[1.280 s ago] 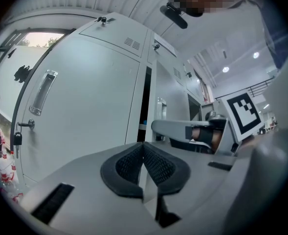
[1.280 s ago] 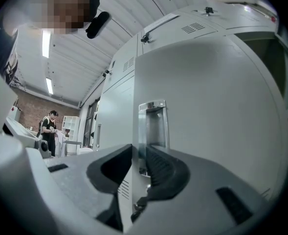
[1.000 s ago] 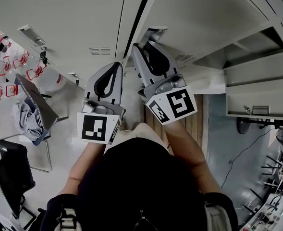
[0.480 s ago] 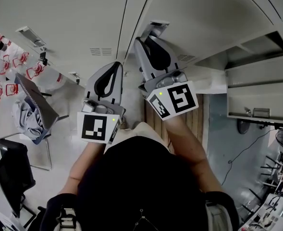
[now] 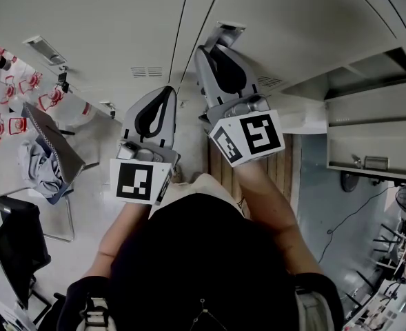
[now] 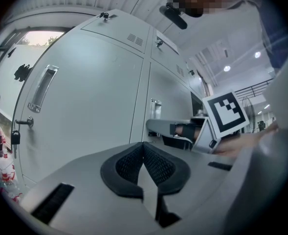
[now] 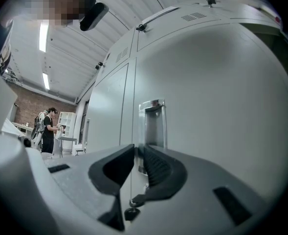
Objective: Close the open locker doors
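Since a second ago the dark seam beside the locker door [image 5: 292, 19] has thinned. The right gripper [image 5: 215, 48] has nudged forward onto the door's recessed handle [image 7: 151, 124]. Its jaws have just been closing and now leave a thin slit, with the handle's lower end in it, probably to steer the door flush. The left gripper [image 6: 144, 145] hovers spare near the neighbouring door, its jaws together on nothing. Far right, another locker [image 5: 368, 116] gapes open, its door likely next.

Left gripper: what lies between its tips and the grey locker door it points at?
Nothing: the left gripper view shows only bare air between the shut left gripper and the closed locker door.
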Demonstrator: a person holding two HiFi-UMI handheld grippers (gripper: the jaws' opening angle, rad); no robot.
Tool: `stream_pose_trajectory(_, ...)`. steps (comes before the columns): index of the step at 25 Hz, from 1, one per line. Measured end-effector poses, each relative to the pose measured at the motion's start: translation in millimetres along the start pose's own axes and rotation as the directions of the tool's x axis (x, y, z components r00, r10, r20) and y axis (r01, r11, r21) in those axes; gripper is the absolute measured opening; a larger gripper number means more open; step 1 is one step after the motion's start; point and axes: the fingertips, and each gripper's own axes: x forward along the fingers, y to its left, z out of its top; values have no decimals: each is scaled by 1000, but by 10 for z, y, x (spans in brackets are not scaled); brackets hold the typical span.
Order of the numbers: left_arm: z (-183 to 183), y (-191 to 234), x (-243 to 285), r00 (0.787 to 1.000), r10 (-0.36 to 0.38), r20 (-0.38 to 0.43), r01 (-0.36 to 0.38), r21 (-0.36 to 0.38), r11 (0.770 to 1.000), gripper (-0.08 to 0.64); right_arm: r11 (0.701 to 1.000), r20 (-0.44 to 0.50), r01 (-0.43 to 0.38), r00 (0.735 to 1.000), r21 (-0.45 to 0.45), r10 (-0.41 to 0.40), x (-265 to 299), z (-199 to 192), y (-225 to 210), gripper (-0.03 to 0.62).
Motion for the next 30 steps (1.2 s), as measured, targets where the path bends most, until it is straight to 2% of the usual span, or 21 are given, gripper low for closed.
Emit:
stream_pose_trajectory(10,14,-14,-92,1000,13,0,-13,11,1000,2,1000,-10,31,999,-5,-31,23,-22,-22,61)
stream_pose_trajectory(16,41,-27,-223,1000,24,1,-24,16,1000,2,993,-51,120,992,-1,-120,12,-27,-36,79)
stream_pose_trajectory(22,56,-49,-371,999,38,8,-38,25,999,2,984,-88,170,981,-51,-174,-13,-2,-54,87)
stream_pose_trajectory(30,119,-131,-513,999,36,24,-37,41,998,2,979,-28,190,981,-69,-192,-302,156,-32,86)
